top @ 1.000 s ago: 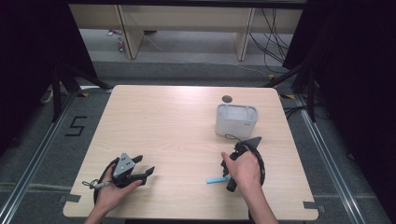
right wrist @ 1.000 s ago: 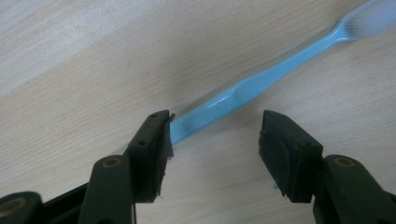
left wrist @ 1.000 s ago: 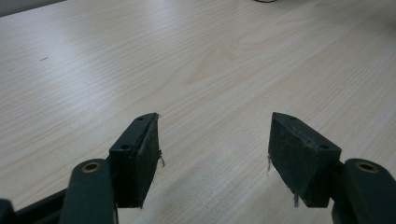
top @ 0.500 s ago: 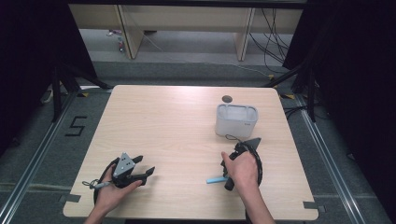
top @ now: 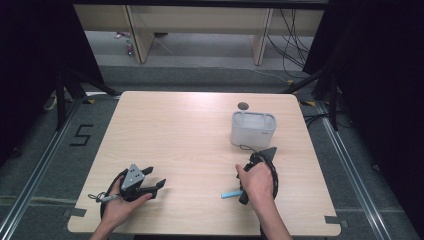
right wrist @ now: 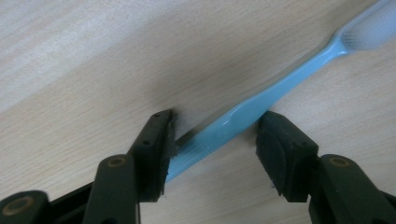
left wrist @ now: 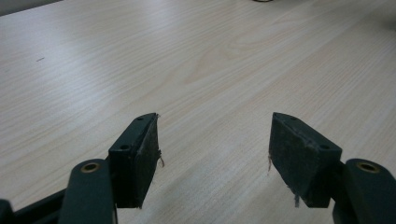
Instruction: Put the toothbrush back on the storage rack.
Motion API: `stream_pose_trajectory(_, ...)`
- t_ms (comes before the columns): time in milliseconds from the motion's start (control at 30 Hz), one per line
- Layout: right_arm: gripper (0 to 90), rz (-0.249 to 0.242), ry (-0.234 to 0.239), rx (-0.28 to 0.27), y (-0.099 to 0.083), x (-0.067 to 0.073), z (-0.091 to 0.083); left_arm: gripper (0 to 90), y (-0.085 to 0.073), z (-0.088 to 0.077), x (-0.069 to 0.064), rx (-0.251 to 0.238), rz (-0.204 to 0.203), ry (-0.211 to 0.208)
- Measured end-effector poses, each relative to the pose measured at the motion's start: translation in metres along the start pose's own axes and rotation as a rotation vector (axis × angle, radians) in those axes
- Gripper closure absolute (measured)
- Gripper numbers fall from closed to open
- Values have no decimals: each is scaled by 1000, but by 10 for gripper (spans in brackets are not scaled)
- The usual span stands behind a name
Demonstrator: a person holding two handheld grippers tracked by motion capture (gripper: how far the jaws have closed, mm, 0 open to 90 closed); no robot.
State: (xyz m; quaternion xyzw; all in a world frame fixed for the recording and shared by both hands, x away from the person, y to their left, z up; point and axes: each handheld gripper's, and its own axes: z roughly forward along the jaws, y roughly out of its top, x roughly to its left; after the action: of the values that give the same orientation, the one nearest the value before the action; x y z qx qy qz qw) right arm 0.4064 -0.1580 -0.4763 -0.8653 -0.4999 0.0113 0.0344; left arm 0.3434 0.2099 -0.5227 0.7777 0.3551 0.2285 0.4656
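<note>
Between your right gripper's point(right wrist: 215, 140) jaws lies a light blue toothbrush point(right wrist: 261, 100): slim plastic handle, pale bristle head toward 2 o'clock in the right gripper view. Jaws straddle the handle, apart; whether the pads touch it, cannot tell. From above, the toothbrush point(top: 230, 194) rests flat on the wooden table point(top: 190, 130) at 5 o'clock, your right hand point(top: 257, 181) over it. White container point(top: 253, 129) stands at 1 o'clock. Your left gripper point(left wrist: 212, 151), at 7 o'clock, gapes wide over bare wood.

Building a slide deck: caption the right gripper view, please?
Right claw straddles a light blue toothbrush lying on the wooden table, jaws not yet closed.
</note>
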Motion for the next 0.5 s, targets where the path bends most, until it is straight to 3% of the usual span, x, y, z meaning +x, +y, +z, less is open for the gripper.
stream_pose_trajectory(133, 484, -13, -28, -2, 0, -3, 0, 329, 0, 0, 0, -6, -6, -2)
stream_pose_trajectory(467, 504, -15, -17, -5, 0, -1, 0, 328, 0, 1, 0, -11, -6, -7)
stream_pose_trajectory(500, 524, -51, -33, -9, 0, -3, 0, 328, 0, 0, 0, -6, -6, -2)
